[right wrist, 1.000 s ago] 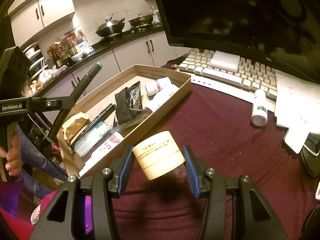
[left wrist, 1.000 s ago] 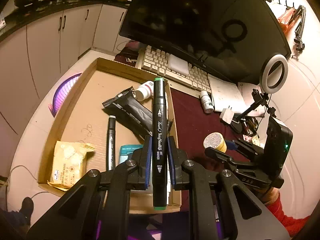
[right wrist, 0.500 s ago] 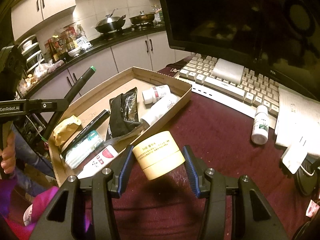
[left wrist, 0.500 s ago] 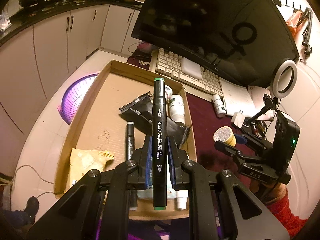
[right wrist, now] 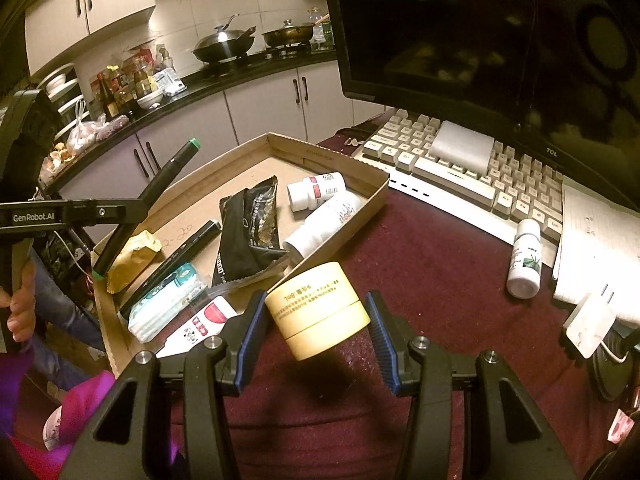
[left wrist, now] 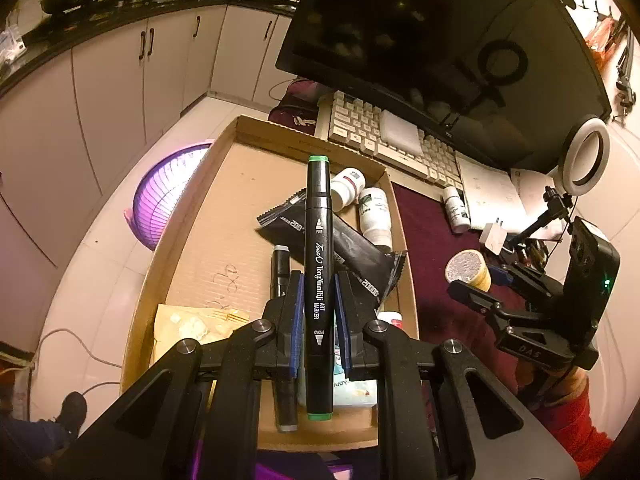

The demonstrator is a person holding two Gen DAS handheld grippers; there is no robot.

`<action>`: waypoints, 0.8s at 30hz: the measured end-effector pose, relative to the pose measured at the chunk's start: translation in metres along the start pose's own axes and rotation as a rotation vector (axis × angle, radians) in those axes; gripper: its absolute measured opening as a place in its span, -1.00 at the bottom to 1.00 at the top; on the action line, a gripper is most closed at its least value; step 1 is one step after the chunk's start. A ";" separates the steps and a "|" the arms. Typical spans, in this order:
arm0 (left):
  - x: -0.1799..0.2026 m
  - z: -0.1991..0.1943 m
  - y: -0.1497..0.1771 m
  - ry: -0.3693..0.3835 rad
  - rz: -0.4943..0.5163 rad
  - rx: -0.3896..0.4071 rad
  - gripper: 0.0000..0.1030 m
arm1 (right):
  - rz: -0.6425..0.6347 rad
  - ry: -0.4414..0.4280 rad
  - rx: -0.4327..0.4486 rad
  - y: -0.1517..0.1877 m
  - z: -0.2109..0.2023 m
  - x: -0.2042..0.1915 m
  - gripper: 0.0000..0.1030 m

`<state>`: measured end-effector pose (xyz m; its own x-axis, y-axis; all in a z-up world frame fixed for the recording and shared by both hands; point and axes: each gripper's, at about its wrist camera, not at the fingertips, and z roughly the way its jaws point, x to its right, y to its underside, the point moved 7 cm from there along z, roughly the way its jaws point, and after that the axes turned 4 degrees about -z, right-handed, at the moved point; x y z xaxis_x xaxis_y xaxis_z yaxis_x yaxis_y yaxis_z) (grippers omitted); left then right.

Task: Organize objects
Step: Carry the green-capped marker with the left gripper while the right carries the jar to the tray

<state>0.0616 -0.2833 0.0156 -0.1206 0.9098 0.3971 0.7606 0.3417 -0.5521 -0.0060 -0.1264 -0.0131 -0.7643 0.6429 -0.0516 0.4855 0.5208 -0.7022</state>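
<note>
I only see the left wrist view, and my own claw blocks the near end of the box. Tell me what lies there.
Observer: Behind your green-tipped marker, a pale blue tissue pack lies in the box, beside the black marker.
Operator: Now describe the right claw's load from the side.
Observer: The right claw is shut on a yellow jar; its side shows printed lettering and a lid seam.

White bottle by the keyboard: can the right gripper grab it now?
Probably not yet: the right gripper already holds the yellow jar between its pads. The white bottle itself lies unobstructed on the maroon cloth.
</note>
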 end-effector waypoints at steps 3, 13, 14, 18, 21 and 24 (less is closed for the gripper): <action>-0.002 0.002 -0.001 -0.006 -0.001 -0.003 -0.73 | -0.003 0.003 0.000 -0.002 0.001 0.000 -0.04; -0.009 0.009 -0.008 -0.028 0.008 -0.013 -0.73 | -0.027 0.002 0.004 -0.014 0.004 -0.003 -0.04; -0.010 0.011 -0.009 -0.031 0.010 -0.016 -0.73 | -0.031 0.002 0.004 -0.016 0.005 -0.004 -0.04; -0.017 0.021 -0.012 -0.049 0.002 -0.034 -0.73 | -0.036 -0.025 0.009 -0.032 0.012 -0.007 -0.04; -0.025 0.033 -0.014 -0.063 -0.010 -0.054 -0.73 | -0.039 -0.077 0.005 -0.050 0.028 -0.013 -0.04; -0.032 0.043 -0.014 -0.084 -0.020 -0.070 -0.73 | -0.060 -0.083 -0.022 -0.063 0.054 -0.019 -0.04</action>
<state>0.0269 -0.3069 -0.0209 -0.1873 0.9203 0.3434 0.7995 0.3459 -0.4910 -0.0449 -0.2016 -0.0060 -0.8242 0.5620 -0.0691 0.4463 0.5697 -0.6900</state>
